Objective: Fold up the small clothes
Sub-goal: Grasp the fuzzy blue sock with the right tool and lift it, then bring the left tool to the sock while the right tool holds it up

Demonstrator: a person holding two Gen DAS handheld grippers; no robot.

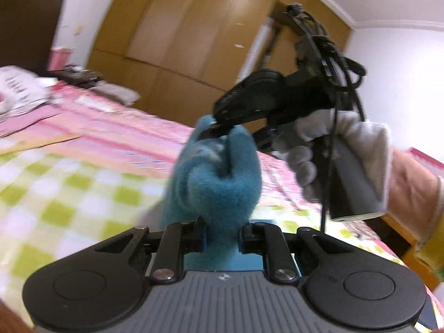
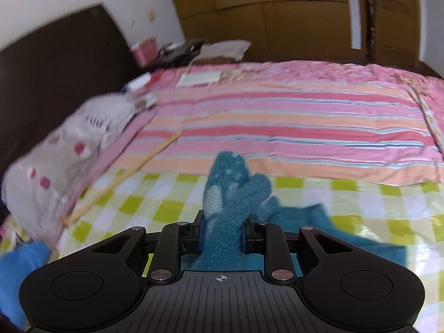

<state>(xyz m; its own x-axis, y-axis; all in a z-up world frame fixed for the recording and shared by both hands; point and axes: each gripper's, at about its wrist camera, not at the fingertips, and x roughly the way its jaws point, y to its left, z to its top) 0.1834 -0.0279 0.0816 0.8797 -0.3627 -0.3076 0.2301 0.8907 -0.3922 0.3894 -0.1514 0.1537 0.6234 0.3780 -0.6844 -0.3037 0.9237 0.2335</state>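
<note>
Two tools (image 1: 222, 234), one teal sock (image 1: 219, 183)

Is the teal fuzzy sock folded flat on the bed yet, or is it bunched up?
Bunched, not folded. The teal sock hangs crumpled above the bed, pinched between the left tool and the right tool.

Blurred bedside clutter (image 2: 177, 48), contents unreadable
</note>
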